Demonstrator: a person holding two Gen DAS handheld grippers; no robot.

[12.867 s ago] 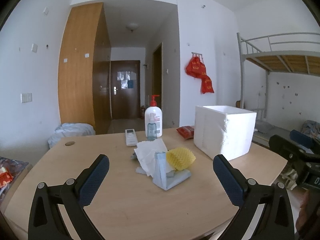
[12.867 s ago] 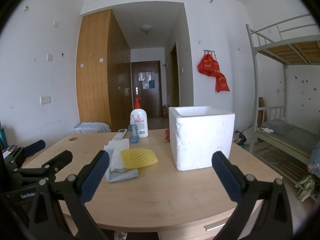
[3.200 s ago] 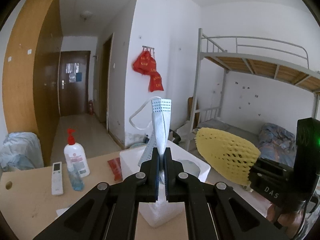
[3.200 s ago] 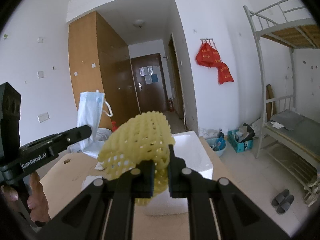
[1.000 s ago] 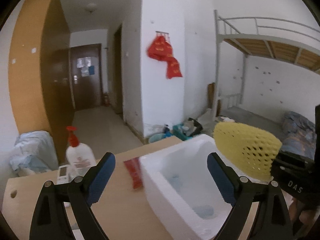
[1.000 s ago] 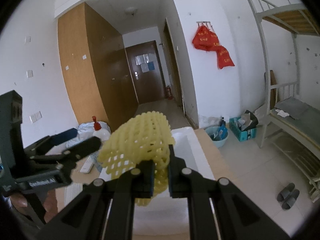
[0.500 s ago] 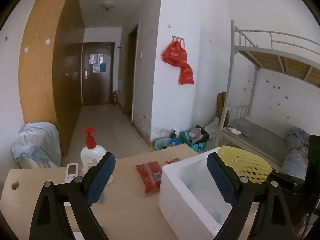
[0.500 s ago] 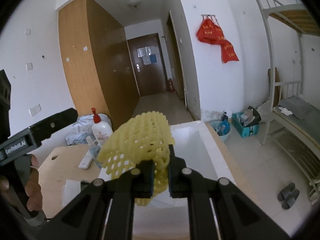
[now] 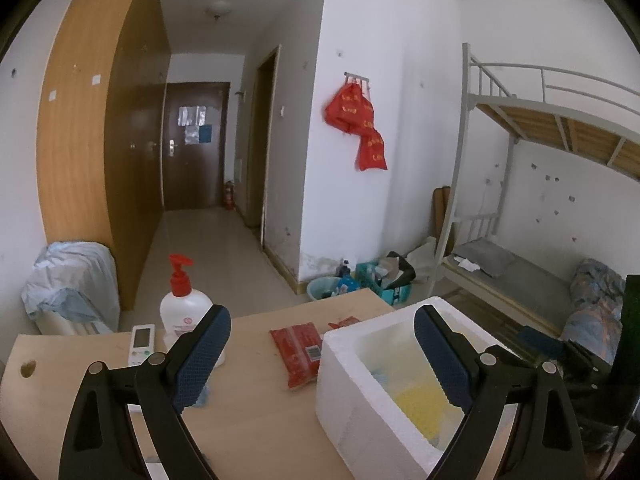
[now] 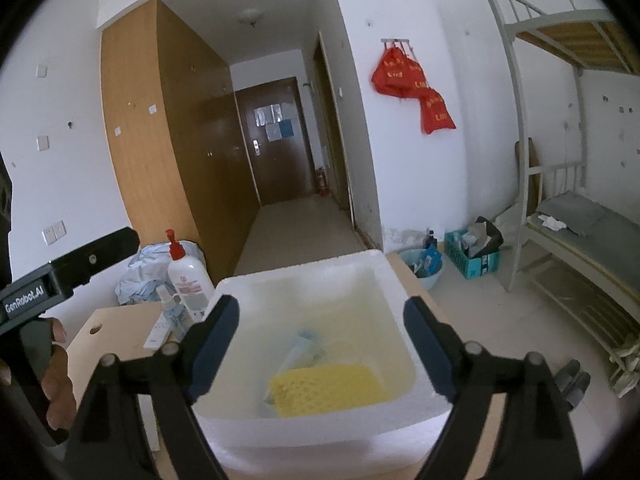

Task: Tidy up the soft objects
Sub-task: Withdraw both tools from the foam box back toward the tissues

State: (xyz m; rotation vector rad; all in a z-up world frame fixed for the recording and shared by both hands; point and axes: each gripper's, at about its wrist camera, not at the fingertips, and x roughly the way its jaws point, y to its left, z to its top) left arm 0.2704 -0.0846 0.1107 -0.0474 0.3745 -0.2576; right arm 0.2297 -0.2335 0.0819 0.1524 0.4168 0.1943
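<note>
A pale wooden table [image 9: 256, 412] is seen from above, with a white rectangular foam box [image 10: 304, 436] standing on it. The right gripper [image 10: 322, 344] is held directly over the open box, its two blue-padded fingers spread wide apart and empty. Below and between those fingers, a yellow foam mesh sleeve [image 10: 326, 388] lies flat on the box floor. Beside it, partly tucked under, a pale blue item is glimpsed, possibly the face mask [image 10: 302, 350], though the blur prevents certainty.

The left gripper [image 9: 322, 358] is positioned over the table edge, to the left of the box [image 9: 360, 408], its fingers also wide apart with nothing between them. The sleeve [image 9: 420, 404] shows just inside its right finger.

Half a second earlier, the sleeve was clamped in the closed right gripper above the box; it has now been released and rests inside. The left gripper was already open then.

Only the left view reveals a red snack packet [image 9: 298, 352] lying flat just beside the box, and a white remote control [image 9: 141, 344] near a white pump bottle with a red nozzle [image 9: 186, 312]. Only the right view shows the whole box floor and the bare hand [image 10: 54, 380] gripping the left tool's handle.
</note>
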